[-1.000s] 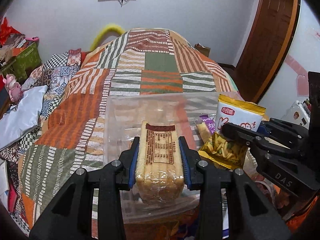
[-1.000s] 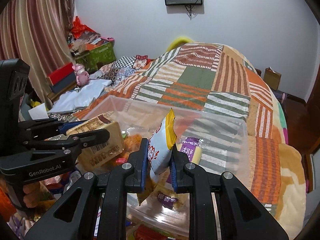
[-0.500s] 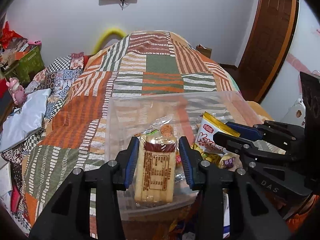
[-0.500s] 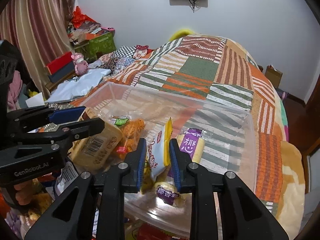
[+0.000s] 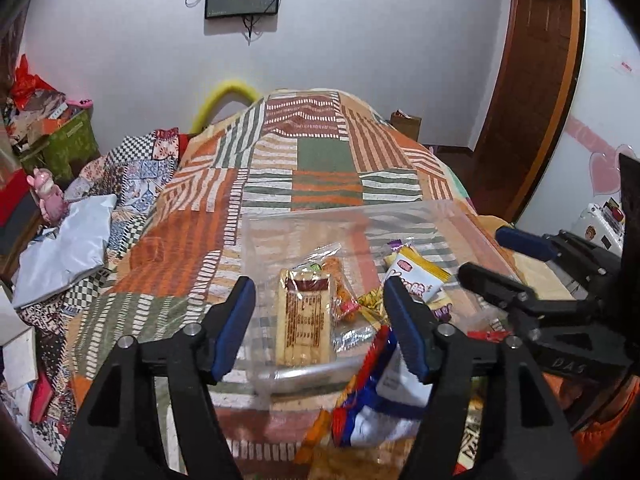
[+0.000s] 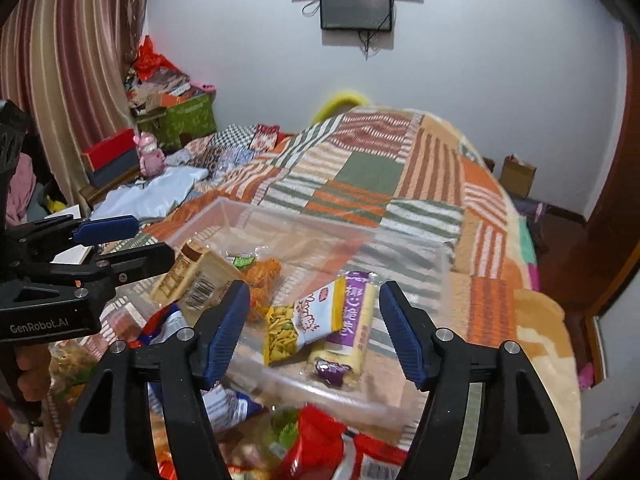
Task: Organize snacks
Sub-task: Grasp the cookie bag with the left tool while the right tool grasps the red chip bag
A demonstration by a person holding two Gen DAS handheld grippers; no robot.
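left wrist view: the left tongs (image 5: 320,320) stand wide open with nothing between the blue pads, raised above the near edge of a clear plastic bin (image 5: 256,248) that sits on a patchwork bedspread (image 5: 320,160). in the bin, in line with the gap, lies a long biscuit pack (image 5: 305,316), with an orange snack pack (image 5: 340,288) just beside it and a white-and-yellow snack bag (image 5: 416,280) to the right. a red-and-blue bag (image 5: 372,392) lies outside the bin, at its near edge. the right tongs (image 5: 500,256) show at the right edge.

right wrist view: the right tongs (image 6: 316,328) are also spread wide and hold nothing. below them in the bin (image 6: 224,208) lie the white-and-yellow snack bag (image 6: 304,320) and a purple-labelled roll (image 6: 352,324), touching each other. the biscuit pack (image 6: 196,280) lies at the left, near the left tongs (image 6: 132,240). red packets (image 6: 320,444) lie in the foreground outside the bin.
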